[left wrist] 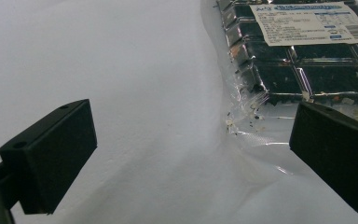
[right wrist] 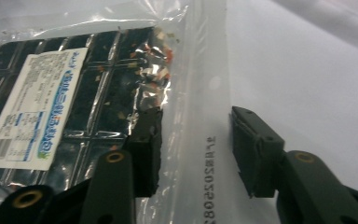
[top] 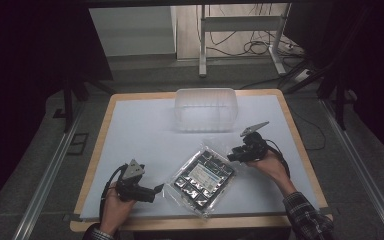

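A clear plastic bag (top: 200, 177) holding a black tray with a white label is laid flat on the white table (top: 140, 130), nearer the person than the clear plastic tub (top: 206, 109). The sealed edge of the bag farthest from the person is straddled by the right gripper (right wrist: 193, 154); its jaws are partly spread, and contact with the film cannot be told. The left gripper (left wrist: 186, 154) is held beside the bag's near-left corner, jaws spread wide with only the film's edge between them.
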{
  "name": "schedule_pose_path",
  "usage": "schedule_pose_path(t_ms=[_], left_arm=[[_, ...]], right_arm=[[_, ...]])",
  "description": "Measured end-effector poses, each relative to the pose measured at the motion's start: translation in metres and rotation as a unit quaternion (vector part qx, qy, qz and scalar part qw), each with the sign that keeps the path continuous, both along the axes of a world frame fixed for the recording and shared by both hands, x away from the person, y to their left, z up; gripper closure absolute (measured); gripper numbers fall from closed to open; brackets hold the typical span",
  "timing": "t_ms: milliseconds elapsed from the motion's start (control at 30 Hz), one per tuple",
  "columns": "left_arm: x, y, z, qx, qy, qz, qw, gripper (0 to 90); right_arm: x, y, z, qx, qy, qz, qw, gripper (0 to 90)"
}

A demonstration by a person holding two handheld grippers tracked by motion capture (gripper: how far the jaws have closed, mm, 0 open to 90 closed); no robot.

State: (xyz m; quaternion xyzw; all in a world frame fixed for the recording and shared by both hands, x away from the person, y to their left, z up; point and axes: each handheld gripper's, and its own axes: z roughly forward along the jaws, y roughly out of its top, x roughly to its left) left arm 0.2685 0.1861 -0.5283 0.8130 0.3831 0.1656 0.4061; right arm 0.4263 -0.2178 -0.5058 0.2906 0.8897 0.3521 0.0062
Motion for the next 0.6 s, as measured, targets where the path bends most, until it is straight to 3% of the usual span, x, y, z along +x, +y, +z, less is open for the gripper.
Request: schedule_pose_path(t_ms=[300, 500, 567, 600], left_arm=[[0.0, -0.002, 0.0, 0.004, -0.002, -0.003, 1.0, 0.2], [0.0, -0.002, 0.0, 0.007, -0.002, -0.004, 1.0, 0.2], [0.0, -0.003, 0.0, 0.008, -0.002, -0.004, 1.0, 0.3], [0.0, -0.003, 0.0, 0.009, -0.002, -0.005, 0.9999, 0.3]], right_arm=[[-0.008, 0.003, 0.007, 0.015, -0.002, 0.02, 0.9997, 63.8], [-0.014, 0.009, 0.005, -0.002, -0.003, 0.033, 0.9995, 67.1], [-0.015, 0.013, 0.002, -0.016, -0.005, 0.037, 0.9992, 67.6], [-0.016, 0.016, -0.001, -0.039, -0.014, 0.036, 0.9985, 70.5]])
